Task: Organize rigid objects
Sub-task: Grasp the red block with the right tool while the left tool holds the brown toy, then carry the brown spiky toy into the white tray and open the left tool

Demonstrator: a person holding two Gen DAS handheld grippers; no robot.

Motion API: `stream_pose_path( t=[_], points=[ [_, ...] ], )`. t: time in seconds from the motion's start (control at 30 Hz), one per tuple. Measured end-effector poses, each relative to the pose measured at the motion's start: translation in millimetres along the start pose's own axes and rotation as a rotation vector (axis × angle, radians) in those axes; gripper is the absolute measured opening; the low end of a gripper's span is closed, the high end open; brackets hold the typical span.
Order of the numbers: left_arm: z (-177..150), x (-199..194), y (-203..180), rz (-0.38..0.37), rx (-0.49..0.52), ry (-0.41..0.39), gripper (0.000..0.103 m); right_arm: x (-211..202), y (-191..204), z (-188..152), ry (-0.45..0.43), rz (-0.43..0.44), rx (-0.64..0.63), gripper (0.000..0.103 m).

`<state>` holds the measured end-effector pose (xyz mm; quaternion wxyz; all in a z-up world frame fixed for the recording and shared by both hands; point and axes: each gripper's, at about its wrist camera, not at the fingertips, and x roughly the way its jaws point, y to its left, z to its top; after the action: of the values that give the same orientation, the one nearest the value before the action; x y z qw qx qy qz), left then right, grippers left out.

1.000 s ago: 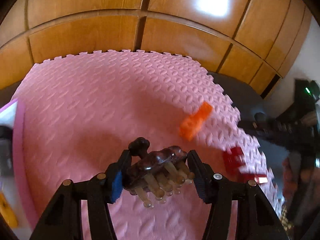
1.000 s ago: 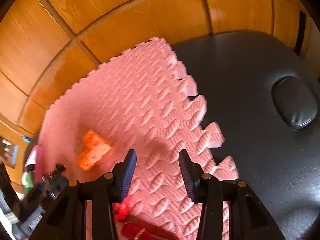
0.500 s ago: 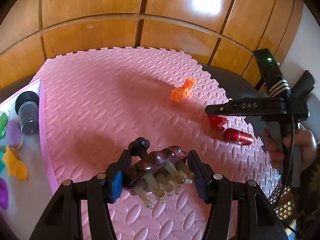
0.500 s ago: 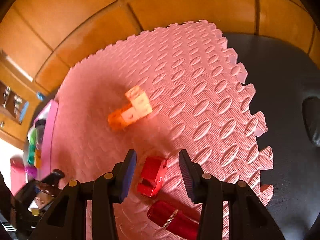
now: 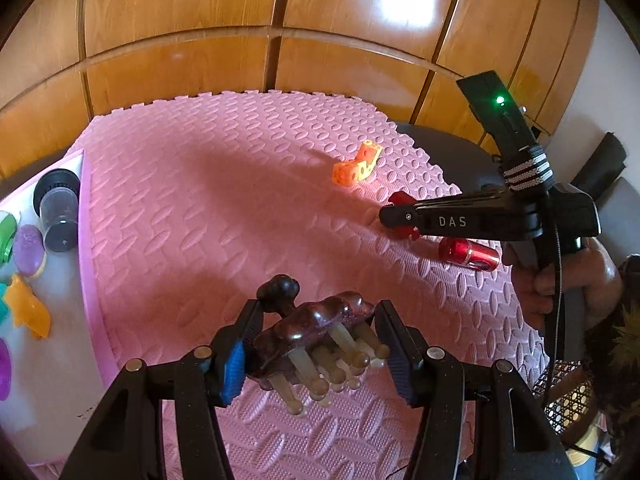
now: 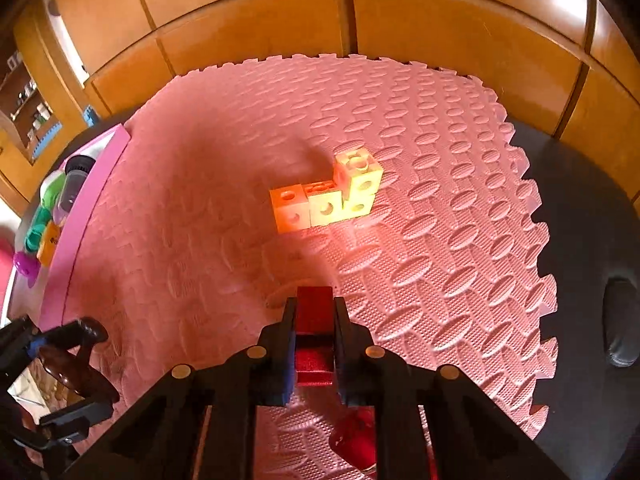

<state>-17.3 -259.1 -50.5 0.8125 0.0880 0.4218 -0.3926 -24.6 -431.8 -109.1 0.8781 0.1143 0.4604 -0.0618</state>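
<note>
Right tool (image 6: 314,334) now clenched around red block (image 6: 315,308); left tool (image 5: 316,350), as before, gripping brown hair clip (image 5: 316,330).

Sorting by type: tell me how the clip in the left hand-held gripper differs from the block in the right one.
The clip is dark brown, lumpy, with pale teeth; the block is red and boxy. The clip sticks out unevenly; the block fits squarely. Both are clamped, off the mat.
</note>
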Motion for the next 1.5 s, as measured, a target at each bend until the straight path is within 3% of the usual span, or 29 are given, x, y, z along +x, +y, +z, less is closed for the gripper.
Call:
stream_pose_path(
  t=[0.27, 0.5, 0.8, 1.0, 1.4, 1.47, 1.5],
  points=[
    [1.3, -14.8, 4.1, -0.007, -0.018, -0.038, 0.059, -0.3, 5.0, -2.3, -0.018, -0.025, -0.04, 0.014],
    [12.1, -55.7, 20.1, -0.032, -0.067, -0.122, 0.059, 2.0, 13.0, -5.5, -0.04, -0.054, -0.088, 0.014],
    [12.0, -96.8, 109.6, 0.031, -0.317, -0.203, 0.059, 1.9, 15.7, -5.6, -0.051, -0.076, -0.117, 0.014],
    [-1.1, -74.5, 155.8, 0.037, -0.445, -0.113, 0.059, 2.8, 15.6, -4.3, -0.055, -0.081, -0.13, 0.014],
    [19.9, -9.5, 187.1, 0.152, -0.434, -0.041, 0.059, 4.6, 16.7, -3.6, -0.067, -0.093, -0.159, 0.014],
    [23.4, -6.4, 187.4, 0.184, -0.413, -0.047, 0.068, 5.2, 16.7, -3.4, -0.07, -0.096, -0.167, 0.014],
    [24.3, -7.1, 186.7, 0.204, -0.405, -0.053, 0.077, 5.2, 16.7, -3.6, -0.072, -0.098, -0.171, 0.014]
  ],
)
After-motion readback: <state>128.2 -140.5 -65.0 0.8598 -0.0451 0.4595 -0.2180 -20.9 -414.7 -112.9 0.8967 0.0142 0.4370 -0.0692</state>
